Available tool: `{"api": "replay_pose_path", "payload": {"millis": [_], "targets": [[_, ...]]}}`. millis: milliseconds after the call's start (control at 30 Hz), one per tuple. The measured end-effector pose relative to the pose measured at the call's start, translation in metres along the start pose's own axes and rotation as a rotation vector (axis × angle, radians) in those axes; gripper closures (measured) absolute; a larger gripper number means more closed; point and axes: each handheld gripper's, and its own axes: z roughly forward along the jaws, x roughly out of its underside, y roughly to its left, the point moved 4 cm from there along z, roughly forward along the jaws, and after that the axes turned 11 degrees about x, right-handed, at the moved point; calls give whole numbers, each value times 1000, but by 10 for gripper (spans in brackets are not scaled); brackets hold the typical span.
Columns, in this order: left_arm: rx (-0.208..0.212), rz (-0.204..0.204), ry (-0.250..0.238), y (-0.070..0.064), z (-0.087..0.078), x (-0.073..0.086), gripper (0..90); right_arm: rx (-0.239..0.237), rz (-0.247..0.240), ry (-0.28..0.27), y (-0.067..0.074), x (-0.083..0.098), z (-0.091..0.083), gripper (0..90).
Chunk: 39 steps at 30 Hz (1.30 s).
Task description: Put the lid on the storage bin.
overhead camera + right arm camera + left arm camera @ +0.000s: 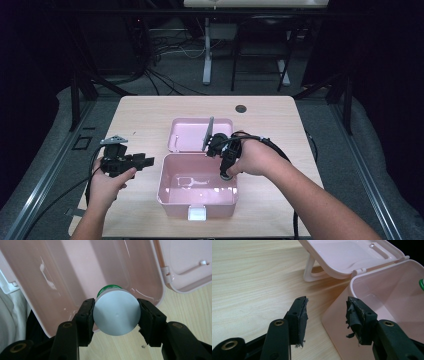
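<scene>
The box (197, 192) stands open near the table's (145, 112) near edge, its lid (192, 134) lying flat behind it toward the middle. The far edge and both far corners are free, as is the left edge beside the left gripper (325, 315). The right gripper (115, 312) with its jar (115, 315) blocks the box's right rim.

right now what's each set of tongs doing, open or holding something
Left tongs: open, nothing between the pads, beside the pink box.
Right tongs: shut on a green bottle with a silver cap, over the open box.
</scene>
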Motion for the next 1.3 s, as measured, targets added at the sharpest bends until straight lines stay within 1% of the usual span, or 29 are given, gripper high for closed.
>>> {"api": "replay_pose_path", "payload": {"millis": [200, 467, 700, 900, 1000, 1300], "targets": [[1, -2, 2, 1, 0, 0, 511, -3, -35, 2, 3, 0, 4, 502], [0, -6, 1, 1, 0, 1, 511, -5, -60, 1, 5, 0, 11, 502], [-1, -5, 1, 2, 0, 0, 511, -9, -86, 11, 9, -1, 19, 502], [-2, -3, -1, 2, -1, 0, 511, -8, -101, 18, 12, -2, 24, 502], [-4, -3, 0, 2, -1, 0, 511, -7, -111, 11, 13, -2, 27, 502], [-4, -2, 0, 2, -1, 0, 511, -9, -118, 13, 16, -2, 34, 502]]}}
